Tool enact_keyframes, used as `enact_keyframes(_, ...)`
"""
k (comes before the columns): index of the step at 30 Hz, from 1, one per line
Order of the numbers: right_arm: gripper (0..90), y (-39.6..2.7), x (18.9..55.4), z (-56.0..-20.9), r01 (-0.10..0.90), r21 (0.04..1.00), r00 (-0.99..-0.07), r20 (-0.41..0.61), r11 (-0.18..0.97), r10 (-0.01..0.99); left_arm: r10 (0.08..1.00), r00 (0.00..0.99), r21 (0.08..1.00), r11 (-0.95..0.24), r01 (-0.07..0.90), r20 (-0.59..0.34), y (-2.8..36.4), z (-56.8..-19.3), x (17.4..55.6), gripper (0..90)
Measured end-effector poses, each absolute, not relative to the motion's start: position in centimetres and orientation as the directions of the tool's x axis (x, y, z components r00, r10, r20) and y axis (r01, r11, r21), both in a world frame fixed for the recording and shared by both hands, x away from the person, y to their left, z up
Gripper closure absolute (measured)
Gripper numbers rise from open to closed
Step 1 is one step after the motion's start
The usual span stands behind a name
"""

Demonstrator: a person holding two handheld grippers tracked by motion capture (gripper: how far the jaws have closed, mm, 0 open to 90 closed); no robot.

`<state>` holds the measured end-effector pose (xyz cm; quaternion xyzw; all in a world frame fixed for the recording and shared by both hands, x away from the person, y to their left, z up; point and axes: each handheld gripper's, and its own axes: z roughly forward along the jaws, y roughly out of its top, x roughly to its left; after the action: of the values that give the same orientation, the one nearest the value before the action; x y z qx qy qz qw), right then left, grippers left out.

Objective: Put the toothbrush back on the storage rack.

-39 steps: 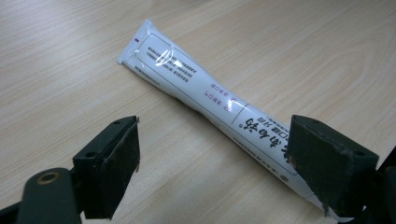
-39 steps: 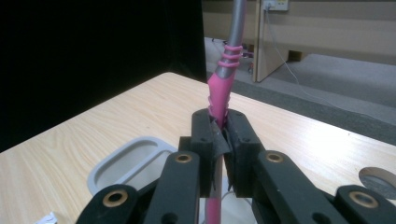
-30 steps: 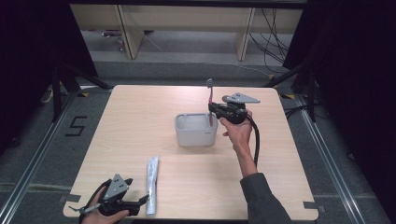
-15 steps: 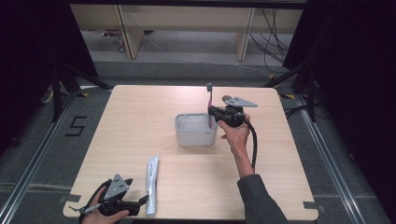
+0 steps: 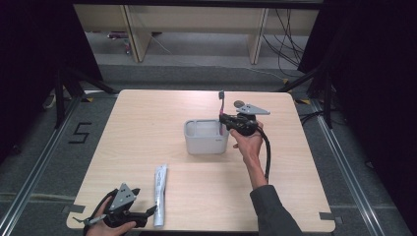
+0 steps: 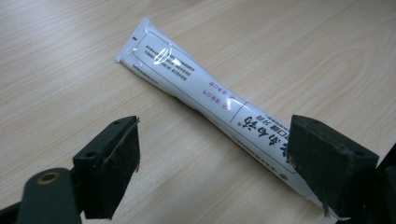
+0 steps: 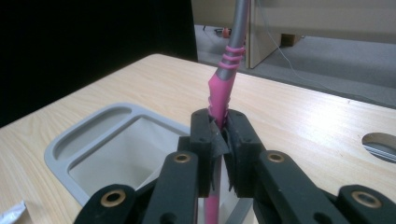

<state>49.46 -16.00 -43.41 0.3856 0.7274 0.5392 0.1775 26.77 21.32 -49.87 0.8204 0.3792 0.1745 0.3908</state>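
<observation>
Nearest, the left gripper (image 5: 150, 214) rests with jaws apart beside a white tube (image 5: 160, 194) lying flat. Farther off, the right gripper (image 5: 225, 119), clamped on an upright pink toothbrush (image 7: 223, 88), has lowered it slightly toward the grey container (image 5: 206, 142), suggesting placement is underway.

The right claw (image 5: 225, 119), clamped on the pink and grey toothbrush (image 5: 221, 104), sits a little closer to the person than a second ago, and lower. The upright toothbrush has come with it: its lower end now dips inside the far right corner of the grey container (image 5: 206, 136) instead of hanging beside the rim. The right hand (image 5: 250, 142) and forearm have drawn back slightly toward the near edge of the surface (image 5: 147, 123) along with the claw.
</observation>
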Motion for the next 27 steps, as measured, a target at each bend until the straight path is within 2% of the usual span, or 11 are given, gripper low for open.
enact_keyframes(3,82.3,-15.97,49.51,-43.57,0.344,0.928,-0.655,0.127,0.144,0.744,0.759,0.651,0.775,-0.405,0.485,-0.011,21.28,-49.88,26.78,16.8)
enact_keyframes(5,82.1,-15.96,49.49,-43.65,0.345,0.928,-0.653,0.129,0.141,0.746,0.766,0.642,0.785,-0.382,0.489,-0.027,21.18,-49.94,26.73,16.8)
enact_keyframes(6,82.0,-16.0,49.48,-43.64,0.348,0.926,-0.65,0.128,0.144,0.749,0.756,0.654,0.77,-0.414,0.486,-0.006,21.42,-49.82,26.78,16.8)
enact_keyframes(17,80.5,-16.17,49.25,-43.79,0.37,0.919,-0.635,0.143,0.136,0.759,0.757,0.653,0.77,-0.413,0.487,-0.007,21.39,-49.83,26.78,16.8)
enact_keyframes(19,79.6,-16.19,49.17,-43.73,0.375,0.918,-0.636,0.151,0.132,0.757,0.766,0.642,0.784,-0.384,0.488,-0.025,21.18,-49.93,26.73,16.8)
enact_keyframes(22,78.5,-16.25,49.16,-43.68,0.367,0.92,-0.64,0.141,0.139,0.756,0.757,0.653,0.77,-0.413,0.485,-0.005,21.42,-49.82,26.8,16.8)
enact_keyframes(24,76.5,-16.45,49.15,-43.69,0.348,0.923,-0.642,0.108,0.163,0.759,0.758,0.652,0.772,-0.41,0.486,-0.008,21.38,-49.82,26.76,16.8)
enact_keyframes(27,69.2,-16.33,48.82,-43.6,0.395,0.908,-0.631,0.16,0.137,0.759,0.758,0.652,0.769,-0.413,0.487,-0.006,21.4,-49.82,26.79,16.8)
